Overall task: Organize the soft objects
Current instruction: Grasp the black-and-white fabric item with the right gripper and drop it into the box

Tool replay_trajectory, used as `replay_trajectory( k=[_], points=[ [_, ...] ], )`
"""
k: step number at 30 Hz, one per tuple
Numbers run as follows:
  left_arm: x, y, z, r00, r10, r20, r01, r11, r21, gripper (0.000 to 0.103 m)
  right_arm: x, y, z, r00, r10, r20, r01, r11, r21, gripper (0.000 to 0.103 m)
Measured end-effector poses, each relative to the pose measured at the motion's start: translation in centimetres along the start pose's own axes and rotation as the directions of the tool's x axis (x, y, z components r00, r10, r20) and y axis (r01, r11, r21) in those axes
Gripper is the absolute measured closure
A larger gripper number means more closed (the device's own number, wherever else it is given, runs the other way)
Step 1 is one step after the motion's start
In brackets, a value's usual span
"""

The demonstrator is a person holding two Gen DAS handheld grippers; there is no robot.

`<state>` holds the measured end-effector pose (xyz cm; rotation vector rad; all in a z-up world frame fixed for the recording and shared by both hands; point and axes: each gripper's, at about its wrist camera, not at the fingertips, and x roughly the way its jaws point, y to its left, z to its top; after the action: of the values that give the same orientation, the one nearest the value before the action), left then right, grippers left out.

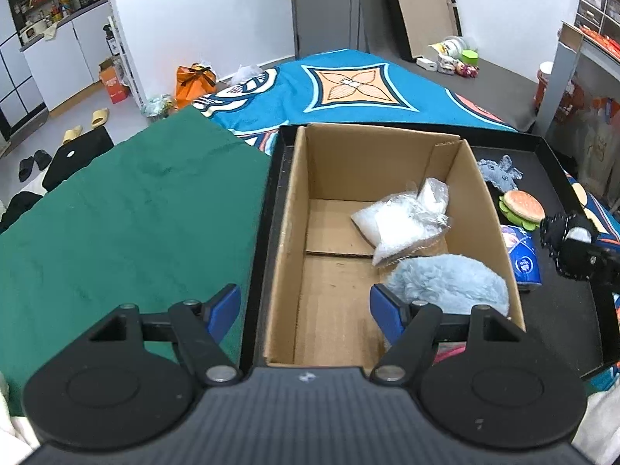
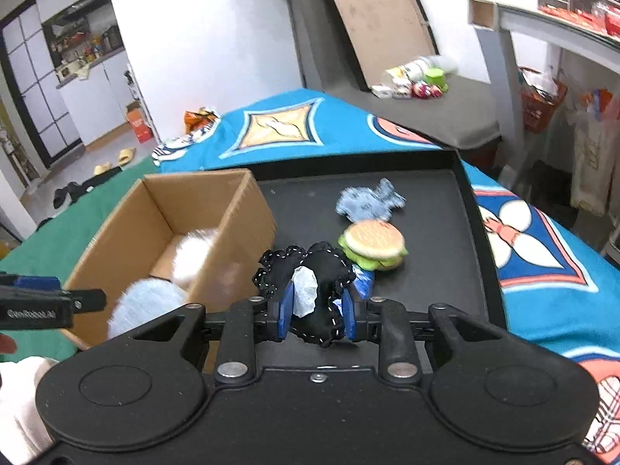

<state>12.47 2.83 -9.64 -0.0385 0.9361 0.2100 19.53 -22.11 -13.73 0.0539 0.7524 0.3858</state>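
An open cardboard box [image 1: 294, 209] stands in a black tray [image 1: 562, 310]. It holds a clear bag of white filling [image 1: 403, 224] and a fluffy light-blue plush [image 1: 449, 283]. My left gripper [image 1: 304, 310] is open and empty over the box's near end. My right gripper [image 2: 316, 314] is shut on a black soft toy with white stitching [image 2: 317, 271], held above the tray right of the box [image 2: 240, 209]; it also shows in the left wrist view [image 1: 565, 240]. On the tray lie a burger plush [image 2: 374, 244], a blue-grey plush [image 2: 368, 201] and a blue tissue pack [image 1: 523, 259].
The tray rests on a bed with a teal patterned blanket [image 1: 348, 81] and a green cloth [image 1: 128, 209] to the box's left. A shelf unit [image 2: 542, 38] stands at the right. Slippers and bags lie on the floor at the left.
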Motion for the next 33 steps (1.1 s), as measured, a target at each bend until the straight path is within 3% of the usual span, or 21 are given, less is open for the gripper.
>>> replay_trajectory(
  k=[17,22,30,33],
  points=[
    [0.4,1.5,-0.9,0.999,-0.034,0.001,0.034,0.999,-0.024,0.037,0.3,4.9,3.2,0.994,0.086,0.062,-0.081,0.994,-0.077,0.077],
    [0.8,2.2,-1.2,0.998,-0.055,-0.004,0.055,0.997,-0.052,0.052,0.9,6.8,3.8,0.992,0.116,0.054,-0.109,0.986,-0.124,0.076],
    [2.1,3.1,-1.2,0.994,-0.102,-0.030,0.099,0.991,-0.093,0.084,2.1,9.4,4.0,0.989,0.145,0.020,-0.140,0.977,-0.161,0.076],
    [2.4,3.4,-1.3,0.994,-0.106,-0.030,0.102,0.989,-0.111,0.089,2.7,10.1,4.2,0.989,0.151,0.011,-0.147,0.975,-0.169,0.076]
  ],
)
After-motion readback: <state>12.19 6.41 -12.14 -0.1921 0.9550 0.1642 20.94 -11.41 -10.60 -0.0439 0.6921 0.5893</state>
